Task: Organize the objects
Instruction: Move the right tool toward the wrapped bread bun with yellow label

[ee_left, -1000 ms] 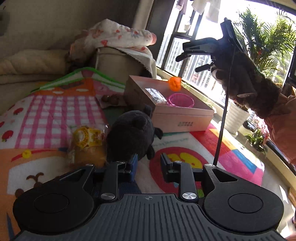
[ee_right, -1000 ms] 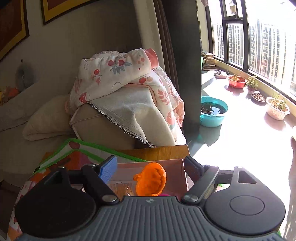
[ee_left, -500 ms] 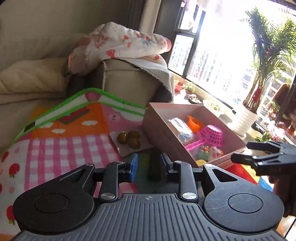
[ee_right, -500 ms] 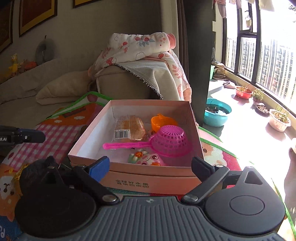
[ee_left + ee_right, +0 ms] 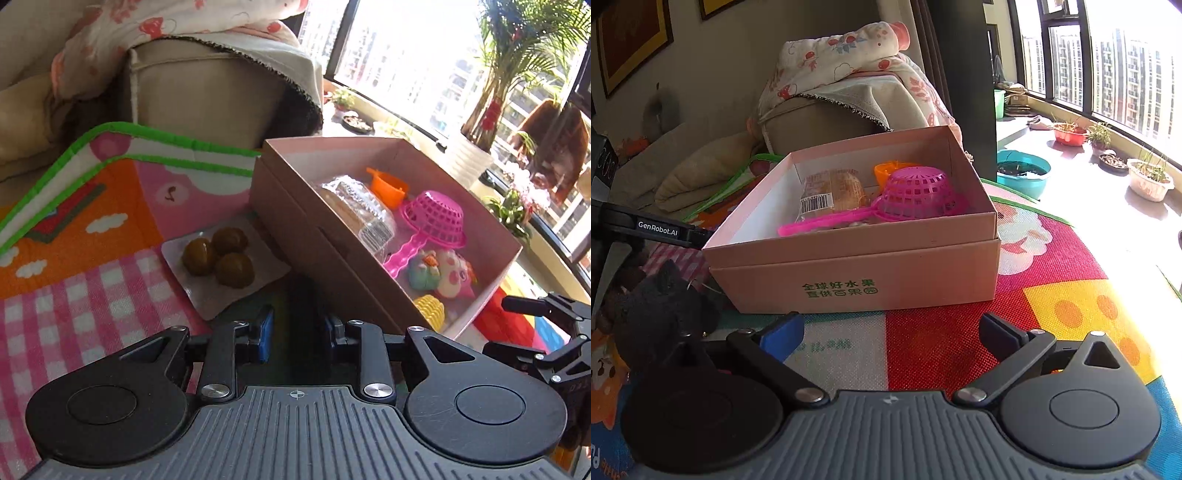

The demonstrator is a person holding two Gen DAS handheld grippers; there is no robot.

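The pink cardboard box (image 5: 857, 254) sits open-topped on the colourful play mat (image 5: 1052, 295), and everything here is placed from it. Inside the box lie a wrapped bread roll (image 5: 356, 210) toward its far side, an orange toy cup (image 5: 388, 186) beside the roll, and a pink toy strainer (image 5: 436, 218) turned dome-up with its handle running toward the near wall. Against the near wall, seen from the left wrist camera, rest a small pastel animal toy (image 5: 441, 271) and a yellow ridged toy (image 5: 430, 310).

Just outside the box's left wall lies a sealed packet of three brown balls (image 5: 221, 266), close to the wall on the pink checked part of the mat. A black plush toy (image 5: 661, 306) is near the box's front left corner.

The left gripper (image 5: 297, 334) is beside that same corner, its fingers narrowly parted around something dark; whether they pinch it cannot be told. The right gripper (image 5: 890, 336) hovers low in front of the box's printed front wall, fingers spread wide with nothing between them.

Behind the box stands a sofa arm (image 5: 820, 122) draped with a floral blanket (image 5: 842, 59).
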